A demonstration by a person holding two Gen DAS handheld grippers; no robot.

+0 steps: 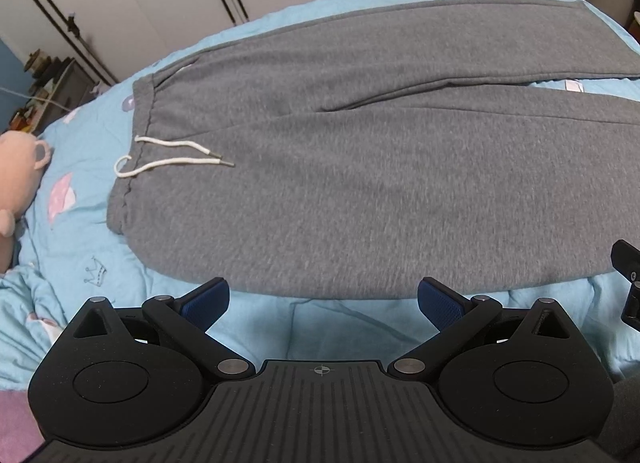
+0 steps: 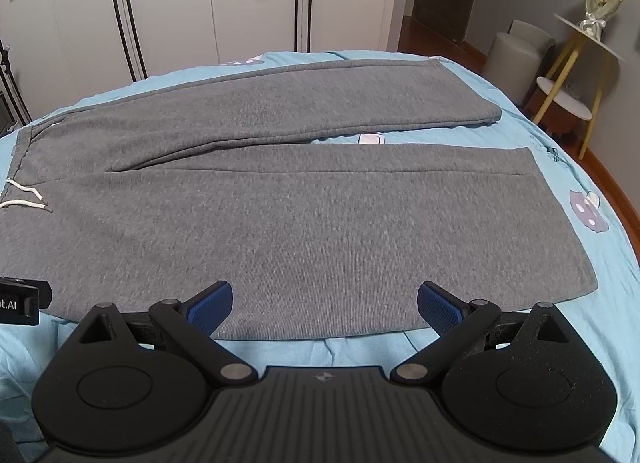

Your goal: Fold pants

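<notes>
Readable text: one partial string only.
Right wrist view: black block [image 2: 22, 300] at the left edge, over the near edge of the pants, carries white letters "ot.AI", cut off by the frame so the start is missing. Small crosshair mark on each tool base, no lettering. White tag [image 2: 371, 138] between the pant legs: too small to read.

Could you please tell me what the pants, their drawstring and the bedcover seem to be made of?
Pants: soft heathered grey knit, likely cotton fleece, matte. Drawstring: white woven cord, seemingly metal tips. Bedcover: light blue quilted fabric, puffy and printed.
</notes>
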